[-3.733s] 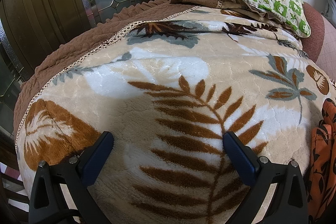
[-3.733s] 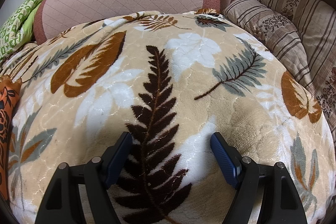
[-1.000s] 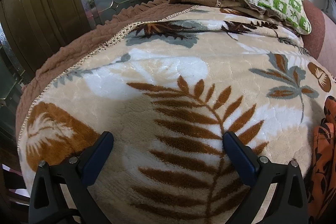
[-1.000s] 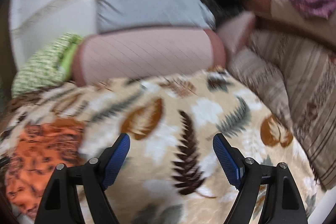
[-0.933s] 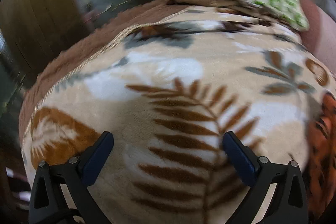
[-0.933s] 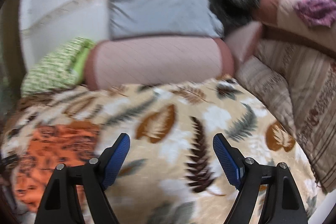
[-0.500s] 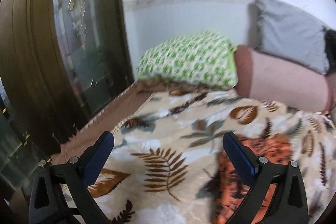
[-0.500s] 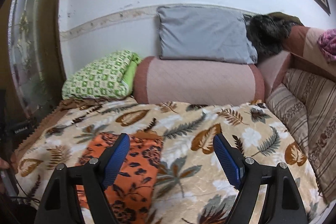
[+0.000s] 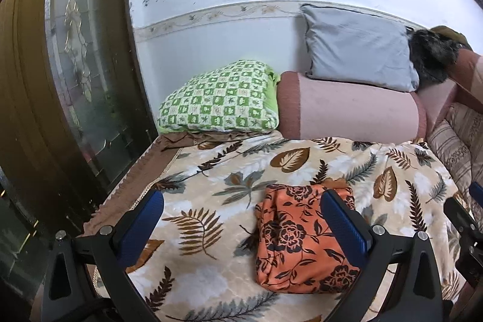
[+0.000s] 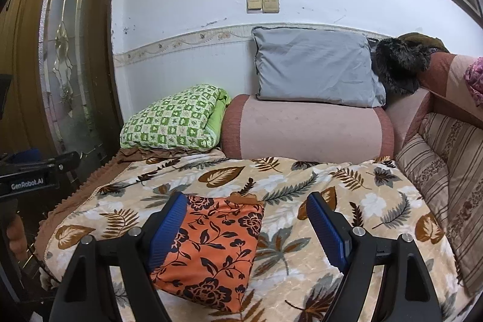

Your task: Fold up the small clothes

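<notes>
On the leaf-print blanket (image 9: 241,171) we find the orange flowered cloth (image 9: 295,243), folded into a compact packet and lying flat near the blanket's front edge. We note open blanket on all sides of it: a wide stretch to the left as far as the brown fringed border (image 9: 142,171), and another to the right toward the striped cushions (image 10: 446,171).

The left tool (image 9: 241,224) stands above the bed with its jaws spread wide and nothing between the blue pads (image 9: 142,219); its right finger crosses in front of the cloth's upper right corner in the left view, so that corner is hidden from us there. The right tool (image 10: 246,227) is likewise wide and empty, and its left finger covers the cloth's left edge in the right view. Neither tool touches the cloth that we can see.

At the back, the blanket ends against a pink bolster (image 10: 308,129), with a green checked pillow (image 10: 172,119) beside it on the left and a grey pillow (image 10: 314,68) propped on top against the wall. A dark furry thing (image 10: 398,65) sits beyond the grey pillow; we cannot make out what it is. A wooden door with patterned glass (image 9: 81,50) closes off the left side.

The near edge of the blanket is cut off behind both tools. In the left view, the other tool shows only as a sliver at the right edge.
</notes>
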Motion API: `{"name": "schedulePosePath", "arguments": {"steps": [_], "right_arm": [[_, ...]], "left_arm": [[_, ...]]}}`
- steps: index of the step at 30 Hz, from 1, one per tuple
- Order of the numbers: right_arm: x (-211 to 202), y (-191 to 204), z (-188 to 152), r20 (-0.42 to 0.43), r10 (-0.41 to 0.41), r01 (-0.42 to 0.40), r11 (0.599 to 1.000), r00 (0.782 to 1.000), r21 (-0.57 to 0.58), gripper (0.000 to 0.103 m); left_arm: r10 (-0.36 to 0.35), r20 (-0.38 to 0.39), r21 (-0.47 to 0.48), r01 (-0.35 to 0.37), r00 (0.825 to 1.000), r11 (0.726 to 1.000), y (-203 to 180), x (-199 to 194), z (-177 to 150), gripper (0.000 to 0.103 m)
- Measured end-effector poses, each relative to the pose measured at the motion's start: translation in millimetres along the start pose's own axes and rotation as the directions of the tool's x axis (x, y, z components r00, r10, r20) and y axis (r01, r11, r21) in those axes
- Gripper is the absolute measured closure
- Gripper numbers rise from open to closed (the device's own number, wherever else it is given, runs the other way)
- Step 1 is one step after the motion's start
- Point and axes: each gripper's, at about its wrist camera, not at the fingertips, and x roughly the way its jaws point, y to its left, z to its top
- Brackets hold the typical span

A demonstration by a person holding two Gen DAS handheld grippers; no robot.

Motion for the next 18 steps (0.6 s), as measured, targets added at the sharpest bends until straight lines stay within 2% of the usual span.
{"name": "schedulePosePath", "arguments": {"steps": [18], "right_arm": [[-6.1, 8.9, 1.6, 0.003, 0.012, -0.012, 1.0, 1.0, -0.007, 0.019]], "left_arm": [[-0.011, 0.011, 0.03, 0.011, 1.0, 0.999, -14.0, -17.2, 0.1, 0.0]]}}
